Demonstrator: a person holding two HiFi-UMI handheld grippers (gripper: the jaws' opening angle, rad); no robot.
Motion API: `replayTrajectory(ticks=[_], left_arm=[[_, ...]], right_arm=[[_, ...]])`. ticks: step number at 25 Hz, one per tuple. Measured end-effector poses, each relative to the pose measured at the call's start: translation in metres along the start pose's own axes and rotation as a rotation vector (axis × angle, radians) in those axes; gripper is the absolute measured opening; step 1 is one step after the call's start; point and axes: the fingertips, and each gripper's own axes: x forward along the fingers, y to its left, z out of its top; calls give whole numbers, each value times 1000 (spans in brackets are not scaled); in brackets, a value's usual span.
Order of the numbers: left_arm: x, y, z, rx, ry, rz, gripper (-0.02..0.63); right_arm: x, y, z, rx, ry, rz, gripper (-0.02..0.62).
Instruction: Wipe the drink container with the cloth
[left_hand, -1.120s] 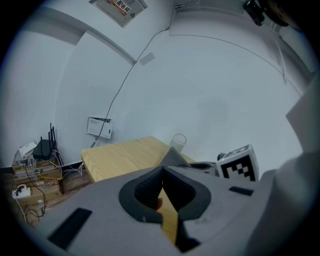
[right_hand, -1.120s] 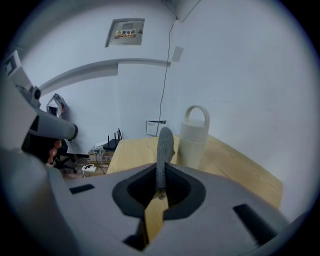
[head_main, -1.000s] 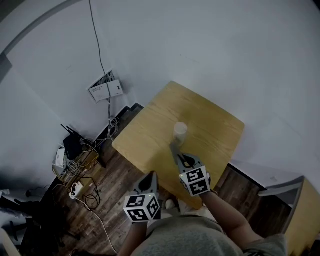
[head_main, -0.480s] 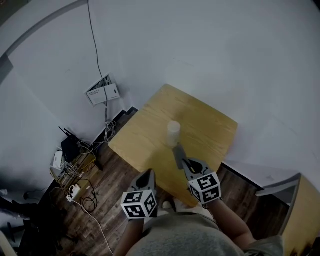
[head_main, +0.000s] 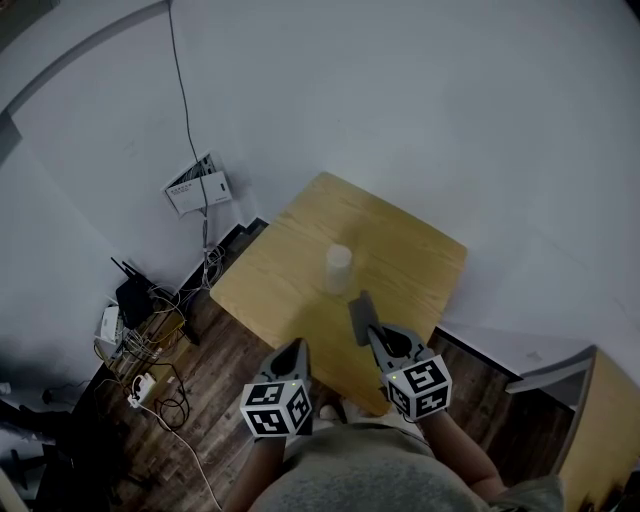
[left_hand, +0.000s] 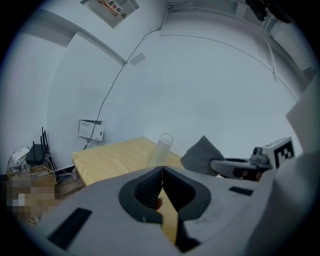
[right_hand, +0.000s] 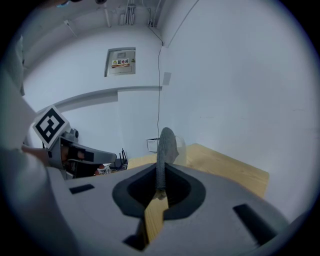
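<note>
Far left, on wall: white box (head_main: 196, 184) w/ printed label, too small to read. Left gripper (head_main: 298, 347): closed tight, nothing between jaws, held just off table's (head_main: 400, 240) near edge, prob. spare for steadying cup. Cup (head_main: 338, 268): upright, mid-table, well clear of every edge, no brand or label seen. Cloth (head_main: 358, 312): grey, pinched upright in right gripper (head_main: 375, 335) above table's near edge, near cup but not touching. Seems readied for wiping. Wall sign (right_hand: 121, 61): coloured strip, text illegible. Marker cubes: b/w squares only, no words.
</note>
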Motion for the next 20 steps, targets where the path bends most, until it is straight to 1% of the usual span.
replayTrajectory(ticks=[13, 20], left_arm=[[4, -2, 4, -4, -7, 5, 3], [5, -3, 4, -2, -9, 8, 3]], right_arm=[[-1, -5, 9, -3, -20, 16, 9], [-2, -3, 12, 2, -42, 42, 9]])
